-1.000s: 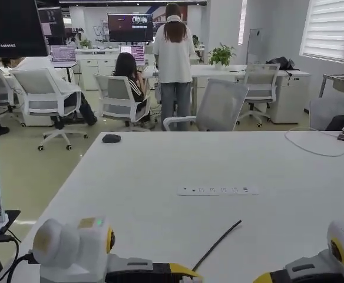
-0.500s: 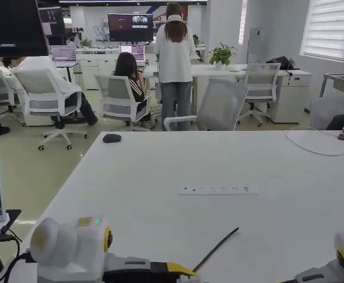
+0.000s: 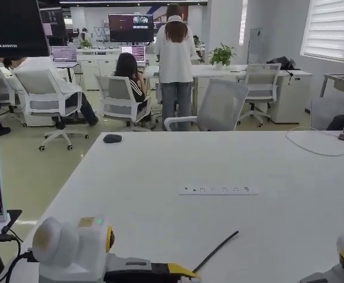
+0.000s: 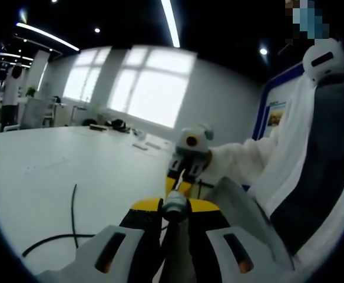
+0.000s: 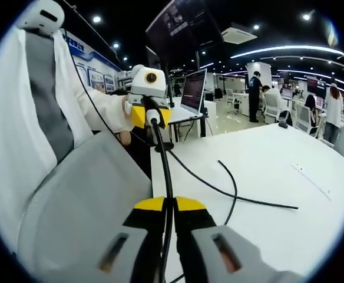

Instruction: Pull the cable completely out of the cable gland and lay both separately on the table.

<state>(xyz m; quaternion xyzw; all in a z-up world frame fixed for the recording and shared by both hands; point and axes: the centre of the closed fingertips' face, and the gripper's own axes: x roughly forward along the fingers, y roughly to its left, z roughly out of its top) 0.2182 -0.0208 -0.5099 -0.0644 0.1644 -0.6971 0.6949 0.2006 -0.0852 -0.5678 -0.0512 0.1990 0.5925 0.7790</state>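
The left claw (image 4: 175, 207) is closed on the cable gland (image 4: 175, 204), a small silvery round piece pinched between its yellow tips. The right claw (image 5: 166, 205) faces it from close by and is clamped on the black cable (image 3: 216, 251), which runs between its yellow tips. In the right gripper view the cable goes in a nearly straight line from those tips up to the tips of the left claw, where it meets the gland, so the two are not yet apart. Both claws are held off the bench (image 3: 160, 171), at its near edge and close to the person's body, whose white sleeve and grey clothing show in both gripper views. The rest of the cable lies on the white bench top in loose curves that cross one another, and its free end points away across the surface. In the head view that end lies between the two grippers, short of a flat socket strip (image 3: 218, 190) set in the bench top. A dark computer mouse (image 3: 112, 138) rests near the far left corner of the bench, well apart from the cable.
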